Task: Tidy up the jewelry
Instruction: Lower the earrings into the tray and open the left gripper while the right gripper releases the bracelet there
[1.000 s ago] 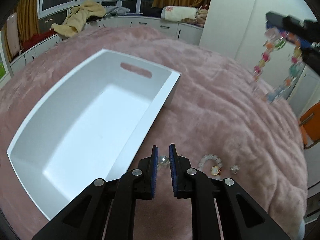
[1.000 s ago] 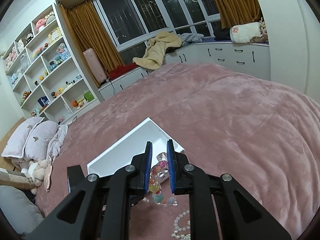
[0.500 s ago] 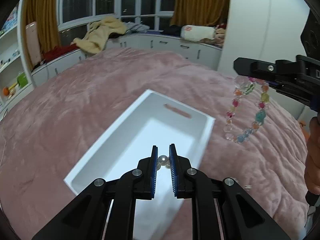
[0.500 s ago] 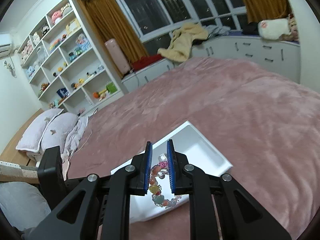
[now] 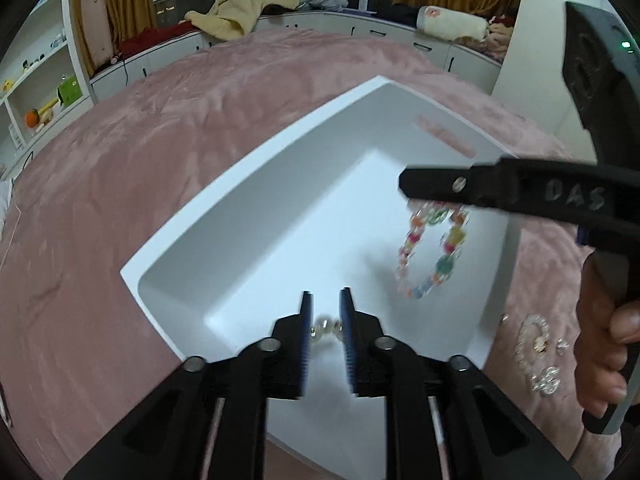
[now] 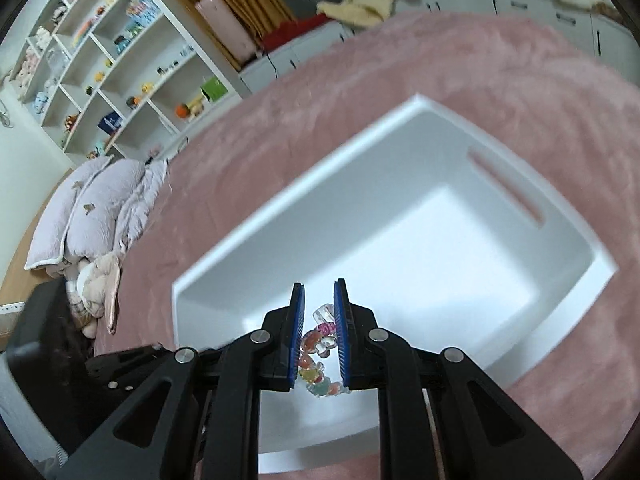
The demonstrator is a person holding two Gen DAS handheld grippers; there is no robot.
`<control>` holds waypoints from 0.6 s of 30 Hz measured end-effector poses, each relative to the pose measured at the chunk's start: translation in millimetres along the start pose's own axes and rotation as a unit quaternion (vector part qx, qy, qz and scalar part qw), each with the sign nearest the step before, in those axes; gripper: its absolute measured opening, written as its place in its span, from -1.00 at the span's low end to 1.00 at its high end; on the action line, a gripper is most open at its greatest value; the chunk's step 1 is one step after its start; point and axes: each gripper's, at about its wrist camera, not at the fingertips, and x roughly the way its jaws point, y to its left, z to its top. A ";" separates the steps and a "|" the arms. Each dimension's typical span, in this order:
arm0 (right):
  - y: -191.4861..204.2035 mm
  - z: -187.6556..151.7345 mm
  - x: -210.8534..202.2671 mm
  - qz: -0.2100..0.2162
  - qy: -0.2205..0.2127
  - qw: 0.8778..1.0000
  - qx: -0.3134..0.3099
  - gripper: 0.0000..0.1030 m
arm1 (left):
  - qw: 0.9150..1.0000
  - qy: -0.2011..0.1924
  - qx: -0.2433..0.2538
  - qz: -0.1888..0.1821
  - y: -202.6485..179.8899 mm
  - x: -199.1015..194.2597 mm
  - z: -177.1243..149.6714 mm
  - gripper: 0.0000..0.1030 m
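A white rectangular tray (image 5: 256,216) lies on the pink bed; it also shows in the right wrist view (image 6: 400,160). My left gripper (image 5: 326,316) is shut on a pearl piece (image 5: 326,326) and hangs over the tray's near end. My right gripper (image 6: 319,312) is shut on a colourful bead bracelet (image 6: 318,344), above the tray. In the left wrist view the bracelet (image 5: 432,256) dangles from the right gripper (image 5: 416,190) over the tray's right side.
A clear bead bracelet (image 5: 530,338) and small clear pieces (image 5: 546,384) lie on the pink blanket (image 5: 120,160) right of the tray. Pillows (image 6: 92,208) and shelves (image 6: 112,48) stand at the left, a window bench (image 5: 320,20) behind.
Both grippers have moved over the tray with their jewelry. The bead bracelet, earlier beside the tray, now hangs above its inside. The tray looks closer in both views.
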 end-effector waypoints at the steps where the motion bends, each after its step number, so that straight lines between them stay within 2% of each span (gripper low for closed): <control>1: -0.7 -2.0 4.3 -0.002 0.007 1.000 0.000 -0.69 | 1.000 -0.003 0.000 0.003 0.3 0.6 -1.9 -0.10; 4: -1.1 -5.9 7.1 -0.001 0.012 1.000 -0.003 -0.61 | 1.000 -0.010 -0.004 0.004 2.2 -0.4 -5.2 0.12; 5: -1.4 -4.8 3.2 0.002 0.007 1.000 -0.003 -0.30 | 1.000 -0.010 -0.006 0.001 3.0 -1.0 -5.9 0.14; 6: -1.2 -3.0 -0.7 0.005 -0.001 1.000 -0.003 0.23 | 1.000 -0.011 -0.008 -0.002 3.7 -1.0 -6.6 0.19; 7: -0.4 -0.7 -6.8 0.006 -0.013 1.000 -0.007 0.47 | 1.000 -0.013 -0.009 -0.004 4.5 -1.9 -6.4 0.28; 8: -0.1 0.8 -12.1 0.002 -0.028 1.000 -0.008 0.63 | 1.000 -0.015 -0.009 -0.005 4.5 -3.2 -6.4 0.33; 11: -1.6 5.3 -34.5 -0.004 -0.055 0.998 -0.006 0.62 | 1.000 -0.023 -0.007 -0.012 4.6 -10.7 -6.6 0.41; 15: -6.3 -3.1 -75.0 -0.032 -0.087 0.996 -0.010 0.81 | 0.998 -0.049 0.002 -0.025 -3.1 -30.0 -8.5 0.75; 18: -16.2 -14.7 -104.7 -0.058 -0.103 0.993 -0.009 0.81 | 0.997 -0.059 0.011 -0.039 -13.6 -41.3 -10.7 0.79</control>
